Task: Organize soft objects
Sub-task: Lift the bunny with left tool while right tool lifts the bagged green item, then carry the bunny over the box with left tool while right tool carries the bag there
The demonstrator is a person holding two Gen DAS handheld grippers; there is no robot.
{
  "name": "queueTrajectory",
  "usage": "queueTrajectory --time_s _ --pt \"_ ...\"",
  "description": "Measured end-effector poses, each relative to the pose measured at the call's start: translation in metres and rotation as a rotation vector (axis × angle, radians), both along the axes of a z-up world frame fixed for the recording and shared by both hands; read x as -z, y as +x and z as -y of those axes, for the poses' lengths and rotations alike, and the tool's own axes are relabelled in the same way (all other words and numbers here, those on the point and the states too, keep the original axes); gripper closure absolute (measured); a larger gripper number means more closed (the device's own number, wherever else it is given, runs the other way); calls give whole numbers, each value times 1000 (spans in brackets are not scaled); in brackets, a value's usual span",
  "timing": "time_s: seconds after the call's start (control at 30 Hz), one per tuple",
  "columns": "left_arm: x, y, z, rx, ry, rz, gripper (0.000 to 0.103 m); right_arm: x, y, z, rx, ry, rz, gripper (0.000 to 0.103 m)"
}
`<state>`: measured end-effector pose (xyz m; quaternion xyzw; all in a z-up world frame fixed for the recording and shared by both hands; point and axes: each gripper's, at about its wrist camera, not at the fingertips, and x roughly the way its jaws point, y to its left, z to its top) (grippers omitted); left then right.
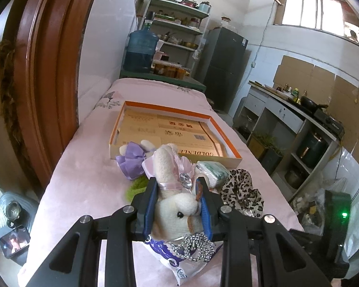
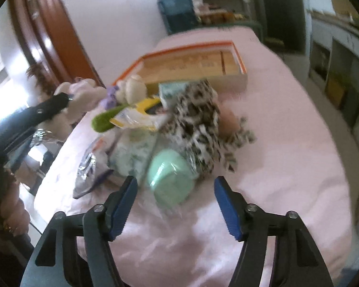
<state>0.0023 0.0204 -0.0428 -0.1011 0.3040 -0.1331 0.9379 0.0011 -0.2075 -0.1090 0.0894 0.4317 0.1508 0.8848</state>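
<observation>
Pinching plush rabbit [image 1: 177,205] w/ left gripper [image 1: 177,191]; right gripper [image 2: 176,184] spread wide over mint pouch [image 2: 171,181], not touching.

wrist views, close, downward, sharing box [image 1: 174,131]

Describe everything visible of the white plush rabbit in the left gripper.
The plush rabbit is cream-white and fuzzy, with a black bead eye, a stitched brown nose, long ears and pink lace and ribbon holding a clear gem. A silver ball chain hangs at its head. The left gripper is shut on it, blue pads pressing both sides of the head, ears pointing away from the camera toward the orange-rimmed box. In the right wrist view it is blurred, at the left edge.
</observation>
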Motion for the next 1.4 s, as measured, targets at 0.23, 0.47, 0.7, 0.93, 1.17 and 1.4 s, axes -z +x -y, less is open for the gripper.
queueTrajectory --time_s 0.23,0.47,0.7,0.93,1.17,1.4 --pt "1 0 0 -1 0 -4 71 7 7 -6 -21 54 -32 61" --pt "2 2 0 9 6 0 71 -11 -4 -1 -37 75 -5 62" --pt "-7 12 3 24 24 7 71 -49 -3 -2 -56 59 88 62" --pt "-21 35 6 21 51 0 70 -77 16 -3 -73 -13 175 62" --pt "-37 73 6 16 73 0 70 -98 53 0 -81 -63 242 62" --pt "-45 122 6 31 84 -32 70 -111 105 -3 -111 -61 254 62"
